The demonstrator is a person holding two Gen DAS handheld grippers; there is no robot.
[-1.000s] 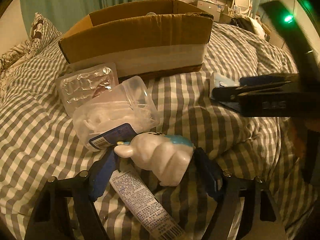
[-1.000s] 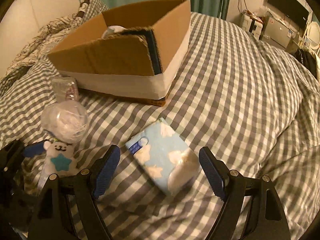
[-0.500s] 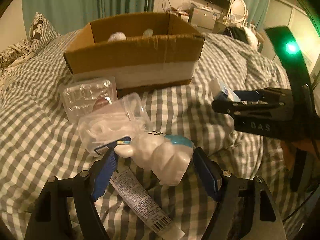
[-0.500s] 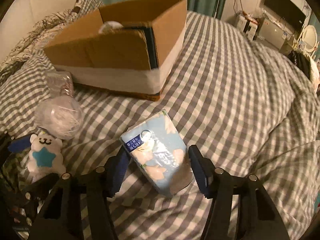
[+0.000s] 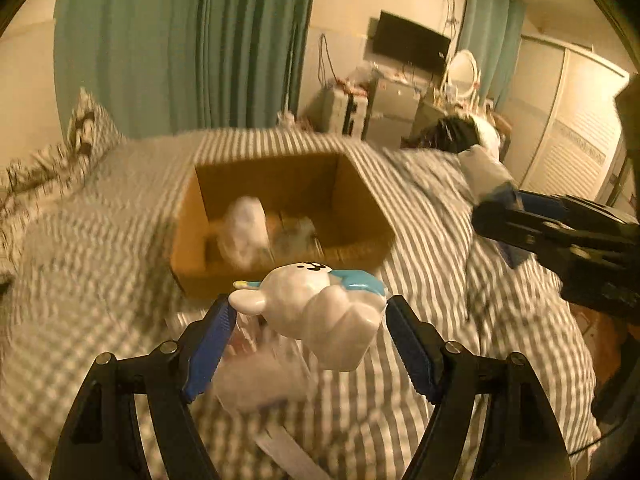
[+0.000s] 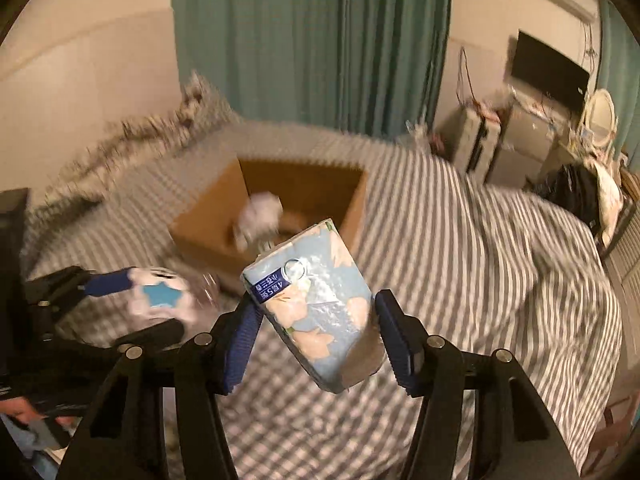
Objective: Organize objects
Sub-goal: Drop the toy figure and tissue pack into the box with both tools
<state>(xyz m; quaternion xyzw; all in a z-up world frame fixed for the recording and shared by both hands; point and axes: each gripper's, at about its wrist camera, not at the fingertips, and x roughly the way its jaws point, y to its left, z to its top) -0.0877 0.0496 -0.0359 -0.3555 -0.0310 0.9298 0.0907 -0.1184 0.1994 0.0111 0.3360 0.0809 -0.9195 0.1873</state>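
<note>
**Both things lifted off the bed**

Up they went: the bunny toy (image 5: pixel 320 316) and the tissue pack (image 6: pixel 316 308) lay on the bed a second ago, and now both hang in the air above it.

The left tool (image 5: pixel 308 340) is squeezed partway in, and its two blue fingers (image 5: pixel 208 348) press on the sides of the white bunny toy. The bunny lies tilted, with its ear poking past the left finger. The right tool (image 6: pixel 316 344) is also squeezed partway in and pinches the light blue tissue pack, which stands tilted between its fingers (image 6: pixel 394 344).

The cardboard box (image 5: pixel 280 220) sits on the checked bed (image 5: pixel 440 248), past both tools. It is open on top, and something white and blurry lies inside.

The left camera shows the bunny's little face on top and a blurry see-through tub on the bed under the tool. It sees the right tool from the side, off to the right. The right camera shows the blue star on the bunny's front and the blue label on the tissue pack. It also shows a bit of a hand at the lower left.
</note>
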